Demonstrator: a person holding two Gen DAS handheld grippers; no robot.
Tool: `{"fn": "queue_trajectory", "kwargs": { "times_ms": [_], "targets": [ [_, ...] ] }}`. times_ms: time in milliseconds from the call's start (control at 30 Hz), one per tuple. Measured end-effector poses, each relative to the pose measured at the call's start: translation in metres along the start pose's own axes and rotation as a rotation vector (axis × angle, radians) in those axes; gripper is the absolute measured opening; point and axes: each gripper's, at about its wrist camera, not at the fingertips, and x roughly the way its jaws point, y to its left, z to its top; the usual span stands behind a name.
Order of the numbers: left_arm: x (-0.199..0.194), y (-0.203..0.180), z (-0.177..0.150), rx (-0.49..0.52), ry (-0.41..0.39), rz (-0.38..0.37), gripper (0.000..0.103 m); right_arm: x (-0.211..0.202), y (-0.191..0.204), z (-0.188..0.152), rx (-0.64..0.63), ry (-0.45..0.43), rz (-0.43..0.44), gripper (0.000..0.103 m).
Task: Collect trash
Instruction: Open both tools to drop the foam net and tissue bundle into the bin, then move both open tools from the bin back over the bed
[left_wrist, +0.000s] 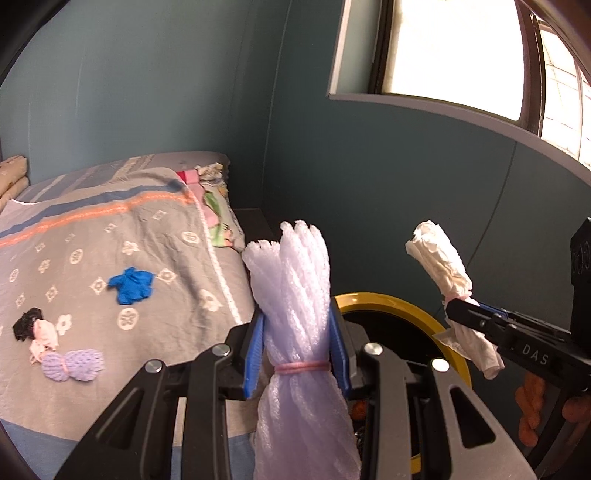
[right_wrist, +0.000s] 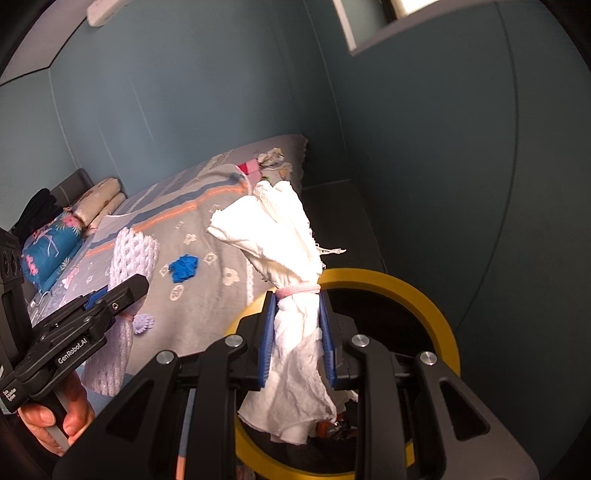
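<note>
Left gripper (left_wrist: 299, 354): I have its blue pads clenched on a foam net bundle (left_wrist: 299, 295), pale lilac and tied with a pink band; the bundle stands upright between the pads.
Right gripper (right_wrist: 297, 332): I have it clamped on a white tissue bundle (right_wrist: 284, 236), gripped just below its pink band, the top flaring above the pads and the loose end hanging below.
Bin (right_wrist: 388, 284): yellow-rimmed, dark inside, directly beyond both grippers; the tissue's lower end hangs over its opening, and I see some litter at the bottom.
Bed (left_wrist: 110, 236): grey patterned cover, left of the bin.
Trash on the bed: a blue glove (left_wrist: 131, 284), a black and pink scrap (left_wrist: 35, 328), a small lilac foam net (left_wrist: 72, 365).
Hand (right_wrist: 55, 421): a person's hand grips the left gripper's handle.
</note>
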Motion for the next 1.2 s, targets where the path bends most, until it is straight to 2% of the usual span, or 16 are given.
{"fn": "queue_trajectory", "kwargs": {
  "times_ms": [400, 767, 867, 900, 933, 1000, 1200],
  "targets": [
    [0.055, -0.028, -0.009, 0.020, 0.073, -0.073, 0.030, 0.033, -0.029, -0.007, 0.052, 0.077, -0.044, 0.022],
    [0.087, -0.025, -0.015, -0.011, 0.127, -0.112, 0.031, 0.065, -0.030, -0.003, 0.043, 0.095, -0.059, 0.022],
    [0.086, -0.023, -0.015, -0.020, 0.123, -0.124, 0.041, 0.063, -0.031, -0.006, 0.048, 0.090, -0.062, 0.025],
    [0.085, -0.021, -0.015, -0.028, 0.123, -0.132, 0.051, 0.062, -0.032, -0.007, 0.053, 0.090, -0.062, 0.028],
    [0.083, -0.019, -0.015, -0.037, 0.121, -0.141, 0.056, 0.062, -0.031, -0.007, 0.056, 0.089, -0.065, 0.030],
    [0.077, -0.016, -0.016, -0.039, 0.111, -0.136, 0.057, 0.061, -0.031, -0.007, 0.066, 0.085, -0.076, 0.039],
    [0.055, 0.000, -0.014, -0.049, 0.070, -0.112, 0.068, 0.049, -0.025, -0.007, 0.074, 0.072, -0.101, 0.039]
  ]
}}
